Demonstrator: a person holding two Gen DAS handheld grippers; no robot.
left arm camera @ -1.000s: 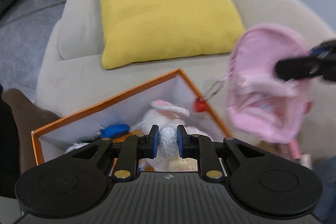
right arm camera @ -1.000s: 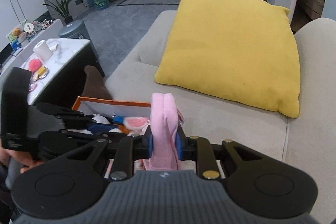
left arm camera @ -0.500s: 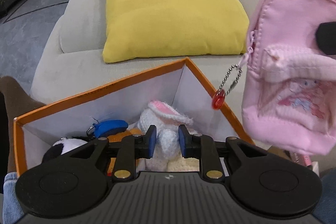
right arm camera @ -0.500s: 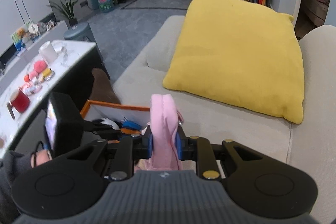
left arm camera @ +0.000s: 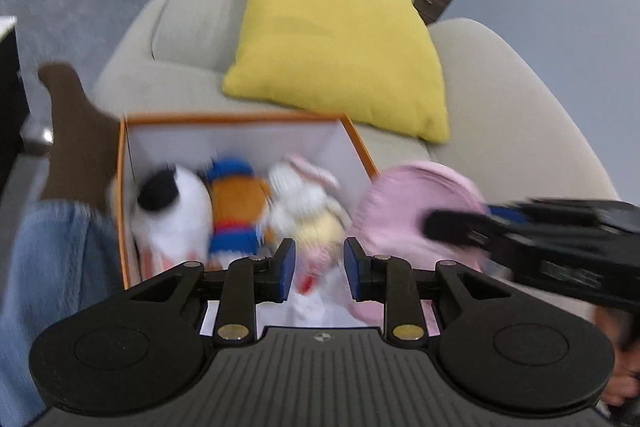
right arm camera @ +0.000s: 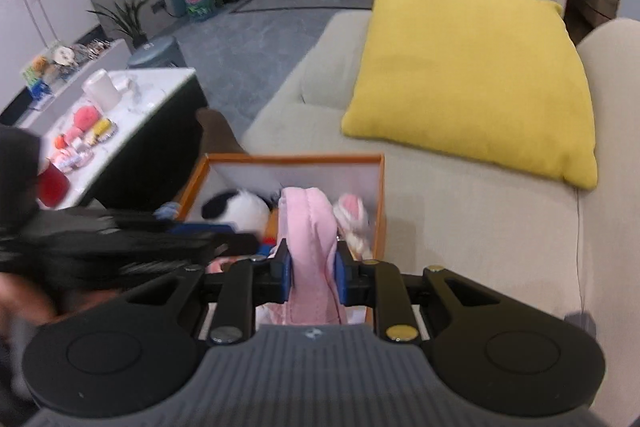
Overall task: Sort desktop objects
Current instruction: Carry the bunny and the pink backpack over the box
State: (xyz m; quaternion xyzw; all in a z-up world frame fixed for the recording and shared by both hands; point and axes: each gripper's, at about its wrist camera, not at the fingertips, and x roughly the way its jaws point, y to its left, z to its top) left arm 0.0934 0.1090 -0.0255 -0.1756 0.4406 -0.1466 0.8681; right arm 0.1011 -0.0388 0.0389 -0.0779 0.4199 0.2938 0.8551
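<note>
An orange-rimmed white box sits on the beige sofa and holds a black-and-white plush, a blue-and-orange plush and a white rabbit plush. My right gripper is shut on a small pink backpack, which hangs over the box's right side. In the left wrist view the backpack sits at the box's right wall with the right gripper on it. My left gripper hovers over the box's near end, its jaws opening with nothing pressed between them.
A yellow cushion leans on the sofa behind the box. A marble-topped table with small toys, a red cup and a paper roll stands to the left. A person's jeans-clad leg is beside the box.
The pink backpack has come down from above the sofa to the box's right side. My left gripper pulled back and rolled, and its jaws widened.
</note>
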